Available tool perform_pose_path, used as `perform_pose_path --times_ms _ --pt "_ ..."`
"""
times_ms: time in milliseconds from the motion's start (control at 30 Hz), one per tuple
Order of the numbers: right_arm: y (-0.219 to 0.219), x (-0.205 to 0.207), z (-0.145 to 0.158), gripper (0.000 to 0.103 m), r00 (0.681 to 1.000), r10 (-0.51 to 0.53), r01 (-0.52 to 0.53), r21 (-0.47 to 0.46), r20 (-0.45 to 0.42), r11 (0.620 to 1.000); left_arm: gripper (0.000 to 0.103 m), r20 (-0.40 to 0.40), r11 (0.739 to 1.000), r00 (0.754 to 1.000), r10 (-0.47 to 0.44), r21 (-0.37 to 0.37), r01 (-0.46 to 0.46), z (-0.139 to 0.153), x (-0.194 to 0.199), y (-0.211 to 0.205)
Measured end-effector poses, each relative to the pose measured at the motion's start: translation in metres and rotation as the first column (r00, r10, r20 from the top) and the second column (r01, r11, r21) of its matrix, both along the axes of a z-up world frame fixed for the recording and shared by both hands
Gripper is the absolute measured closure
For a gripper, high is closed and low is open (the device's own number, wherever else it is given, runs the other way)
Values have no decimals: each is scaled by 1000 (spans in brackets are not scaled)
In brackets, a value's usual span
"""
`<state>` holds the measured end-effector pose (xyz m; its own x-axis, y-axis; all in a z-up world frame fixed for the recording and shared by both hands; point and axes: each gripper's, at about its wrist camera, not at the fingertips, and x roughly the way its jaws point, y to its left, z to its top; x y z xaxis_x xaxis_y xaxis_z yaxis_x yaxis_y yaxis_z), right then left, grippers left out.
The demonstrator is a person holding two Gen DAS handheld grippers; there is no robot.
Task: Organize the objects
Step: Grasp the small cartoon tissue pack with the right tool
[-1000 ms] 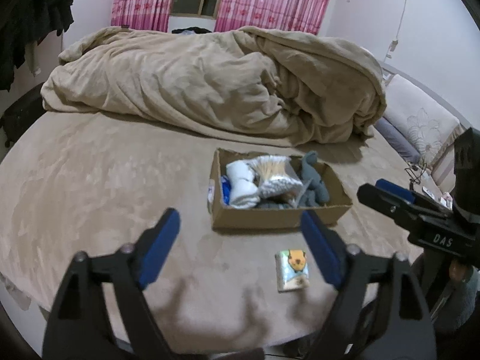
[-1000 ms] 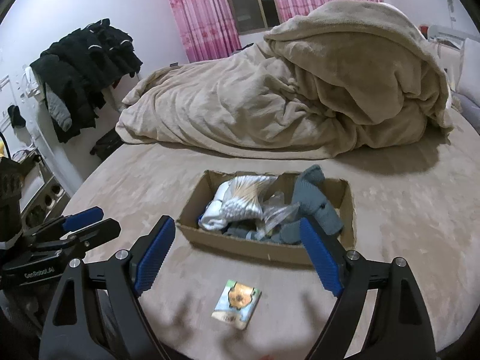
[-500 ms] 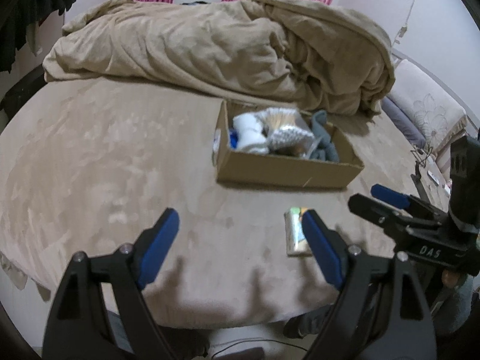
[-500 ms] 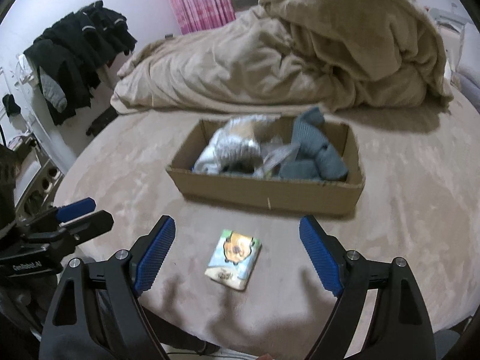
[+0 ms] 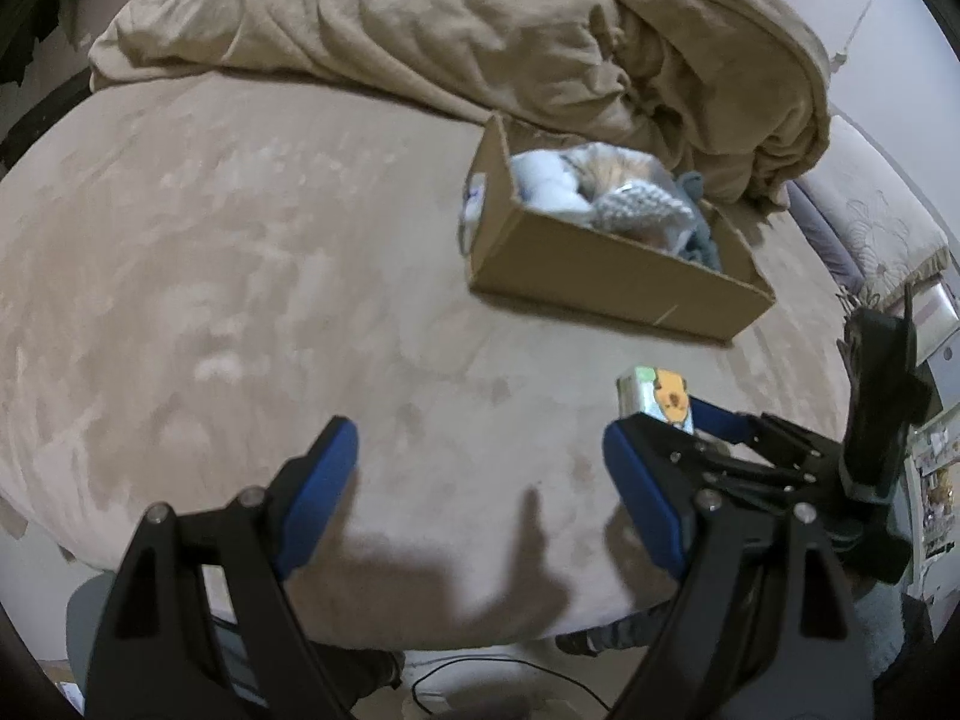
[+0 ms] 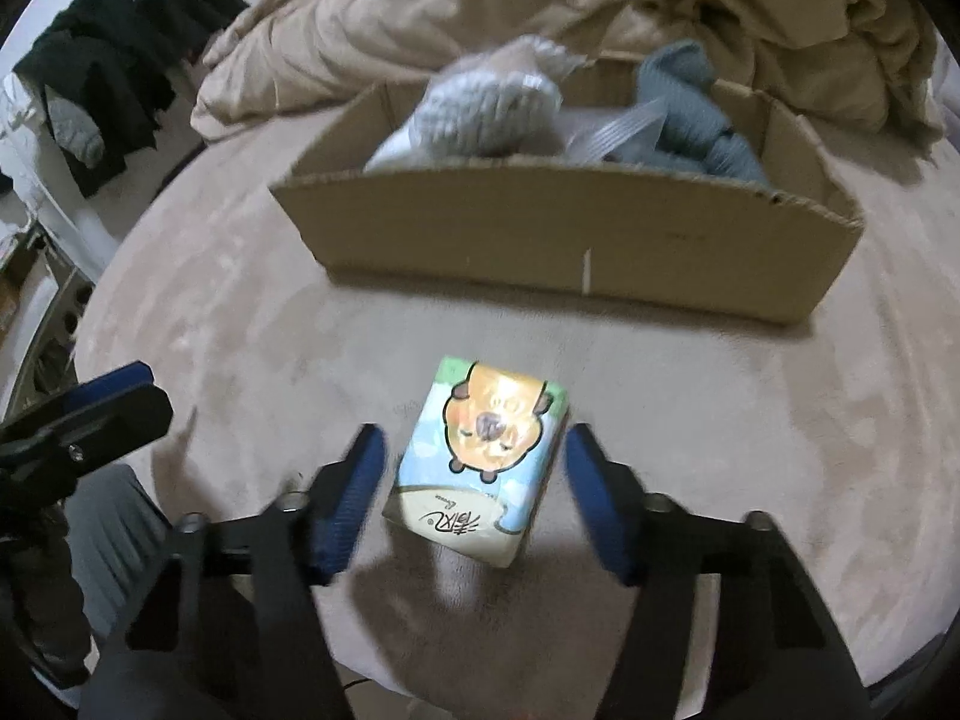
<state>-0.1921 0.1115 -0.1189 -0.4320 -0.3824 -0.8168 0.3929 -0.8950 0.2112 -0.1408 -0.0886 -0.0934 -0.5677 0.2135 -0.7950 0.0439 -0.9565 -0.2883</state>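
Observation:
A small tissue pack [image 6: 483, 459] with a cartoon animal lies flat on the tan bed cover, in front of a cardboard box [image 6: 564, 240]. My right gripper [image 6: 474, 498] is open, low over the bed, with its blue fingers on either side of the pack and not touching it. The pack [image 5: 654, 399] also shows in the left wrist view, with the right gripper [image 5: 720, 429] around it. My left gripper [image 5: 480, 492] is open and empty above the bare bed cover, left of the pack. The box [image 5: 606, 264] holds a white bundle, a grey knit item and grey cloth.
A rumpled tan duvet [image 5: 456, 30] lies piled behind the box. The bed's front edge [image 5: 420, 636] is just below my grippers. Dark clothes [image 6: 120, 54] hang at the left. A pillow [image 5: 870, 222] sits at the right.
My right gripper has moved forward and down so that its fingers now flank the tissue pack. My left gripper has tilted down and shifted slightly. Both stay open.

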Motion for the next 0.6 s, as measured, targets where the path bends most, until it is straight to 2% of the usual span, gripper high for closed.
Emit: perform_pose_path --times_ms 100,333,600 --pt "-5 2 -4 45 999 20 -20 30 -25 999 18 18 1000 1000 1 2 -1 -6 -2 -1" --pt "4 1 0 51 999 34 -33 10 -24 999 18 9 1000 1000 -14 -10 14 1 -2 8" --pt "31 7 32 51 997 11 -13 -31 -70 999 18 -35 999 999 -34 -37 32 24 -2 23"
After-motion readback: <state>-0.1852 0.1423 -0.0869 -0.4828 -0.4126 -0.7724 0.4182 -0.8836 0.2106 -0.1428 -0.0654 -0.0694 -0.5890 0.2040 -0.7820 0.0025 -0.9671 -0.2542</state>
